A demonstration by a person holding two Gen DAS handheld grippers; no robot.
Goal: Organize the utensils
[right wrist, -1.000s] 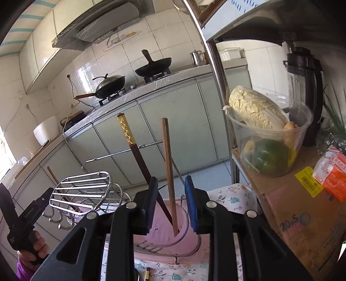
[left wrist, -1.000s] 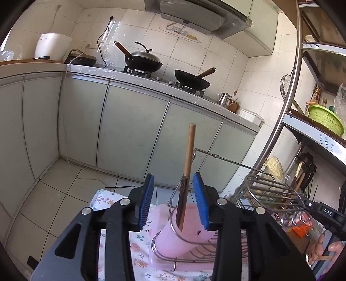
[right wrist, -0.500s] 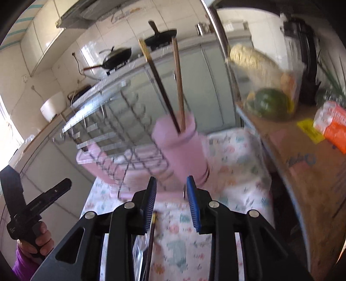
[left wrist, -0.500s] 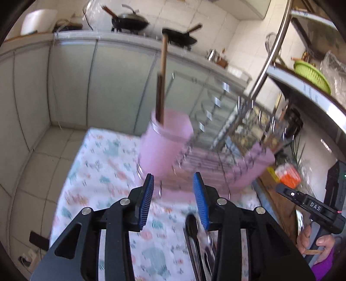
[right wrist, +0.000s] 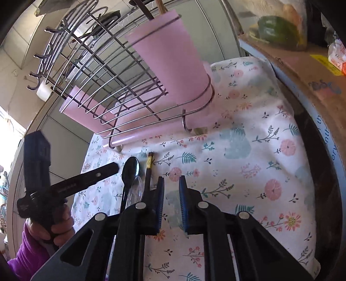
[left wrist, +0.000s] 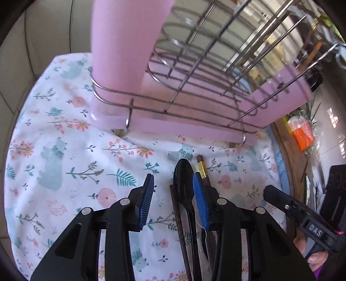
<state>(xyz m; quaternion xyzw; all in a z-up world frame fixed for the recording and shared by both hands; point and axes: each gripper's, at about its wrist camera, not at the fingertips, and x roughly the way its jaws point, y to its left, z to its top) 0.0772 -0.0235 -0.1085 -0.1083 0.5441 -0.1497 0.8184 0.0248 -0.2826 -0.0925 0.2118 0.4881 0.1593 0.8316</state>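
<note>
A black spoon [left wrist: 183, 183] and a dark chopstick with a gold band [left wrist: 202, 170] lie on the floral cloth [left wrist: 64, 151] in front of a wire rack [left wrist: 194, 75] with a pink cup [left wrist: 125, 54]. My left gripper [left wrist: 173, 201] is open and empty, low over the cloth, the spoon just inside its right finger. In the right wrist view the spoon [right wrist: 129, 170], a clear spoon [right wrist: 136, 190] and the chopstick [right wrist: 149, 170] lie left of my right gripper [right wrist: 170, 201], which is open and empty. Chopsticks [right wrist: 149, 13] stand in the pink cup [right wrist: 170, 51].
A shelf edge with a cardboard box [right wrist: 302, 64] and a tub of vegetables [right wrist: 279, 28] is to the right. An orange packet [left wrist: 302, 134] lies on it. Kitchen cabinets [left wrist: 43, 26] stand behind the cloth.
Both grippers have dropped from the cup's rim down to the cloth in front of the rack. The chopsticks stay in the cup. The loose utensils have come into view.
</note>
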